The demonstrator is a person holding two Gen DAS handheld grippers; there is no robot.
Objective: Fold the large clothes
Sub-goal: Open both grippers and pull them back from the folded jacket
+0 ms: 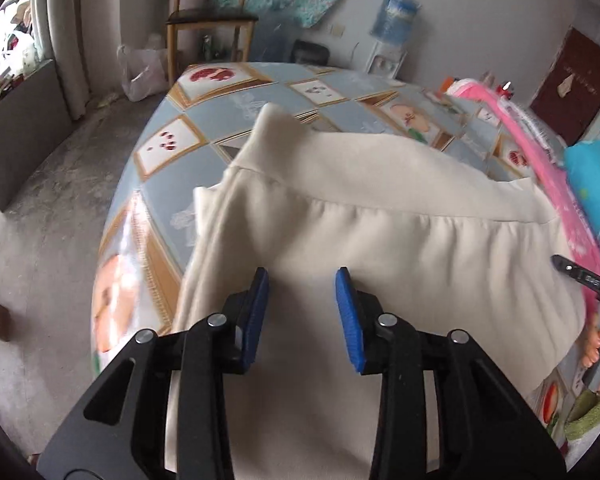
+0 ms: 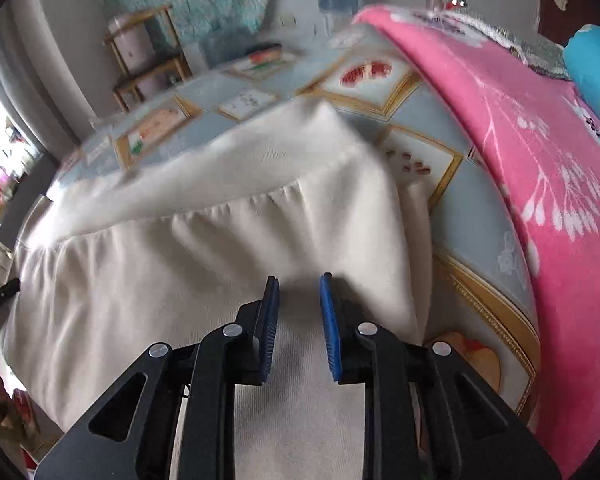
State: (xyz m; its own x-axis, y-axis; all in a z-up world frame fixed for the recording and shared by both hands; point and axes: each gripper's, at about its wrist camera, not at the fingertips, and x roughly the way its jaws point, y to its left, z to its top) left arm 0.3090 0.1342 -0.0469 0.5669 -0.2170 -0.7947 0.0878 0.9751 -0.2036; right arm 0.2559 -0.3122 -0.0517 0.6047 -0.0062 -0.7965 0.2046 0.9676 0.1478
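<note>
**Desk:** While both tools hover with nothing in them, where does the cloth lie?

**Photographer:** Across the near edge of the table, whose glossy covering shows framed fruit prints on pale blue. The cream garment is spread wide there, its near part running under both cameras and apparently hanging over that edge. That looks to me like staging for a fold, with the bulk flat so a doubled layer can settle cleanly.

**Desk:** Texture?

**Photographer:** Soft, matt and fairly thick, with a stitched seam running across it, small gathers below the seam, and a plain band beyond it rising to a peak toward the far edge.

**Desk:** And alongside it?

**Photographer:** A pink blanket with white feathery prints lies heaped along the table's right side, pushed clear of the working area, I'd judge.

**Desk:** The tools?

**Photographer:** The left tool hangs over the garment with its blue ribbed pads well apart. The right tool has a narrower gap, yet no cloth sits between its pads; it hovers near the garment's right fold.
</note>
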